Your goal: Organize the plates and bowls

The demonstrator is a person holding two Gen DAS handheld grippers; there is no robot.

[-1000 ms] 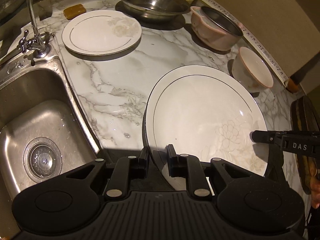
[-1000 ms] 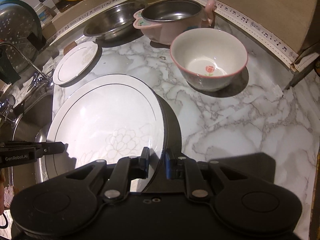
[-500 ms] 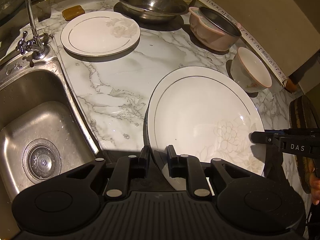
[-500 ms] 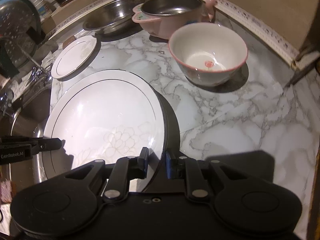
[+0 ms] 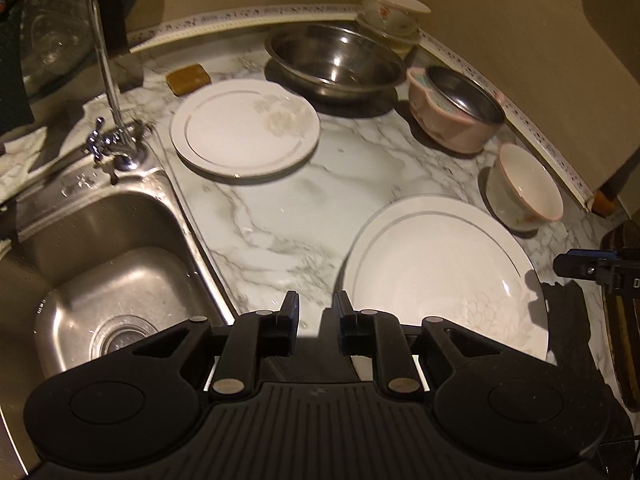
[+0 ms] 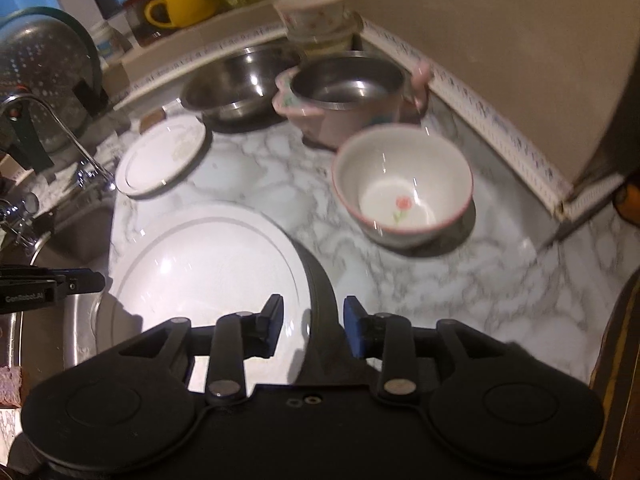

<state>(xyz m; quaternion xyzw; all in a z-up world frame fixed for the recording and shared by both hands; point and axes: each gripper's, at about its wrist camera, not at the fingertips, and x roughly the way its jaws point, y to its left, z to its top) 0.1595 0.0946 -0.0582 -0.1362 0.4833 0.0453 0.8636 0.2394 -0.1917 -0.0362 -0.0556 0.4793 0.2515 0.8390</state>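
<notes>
A large white plate point(image 5: 440, 272) lies flat on the marble counter point(image 5: 280, 216); it also shows in the right wrist view point(image 6: 200, 264). My left gripper point(image 5: 318, 316) is open and empty, just left of the plate's rim. My right gripper point(image 6: 312, 320) is open, its jaws standing either side of the plate's right rim without touching. A smaller white plate point(image 5: 245, 127) lies at the back left. A pink-rimmed bowl point(image 6: 402, 184) stands right of the large plate. A steel bowl point(image 5: 334, 62) and a pink pot point(image 5: 456, 110) stand at the back.
A steel sink point(image 5: 100, 264) with a tap point(image 5: 108, 80) lies left of the counter. A brown sponge point(image 5: 188, 78) sits behind the small plate. Stacked bowls point(image 6: 316, 20) stand in the back corner. A yellow mug point(image 6: 180, 4) and a colander point(image 6: 36, 76) are on the ledge.
Both grippers have opened and let go of the large plate, which now lies on the counter. The left gripper has drawn back to the left and both have risen.
</notes>
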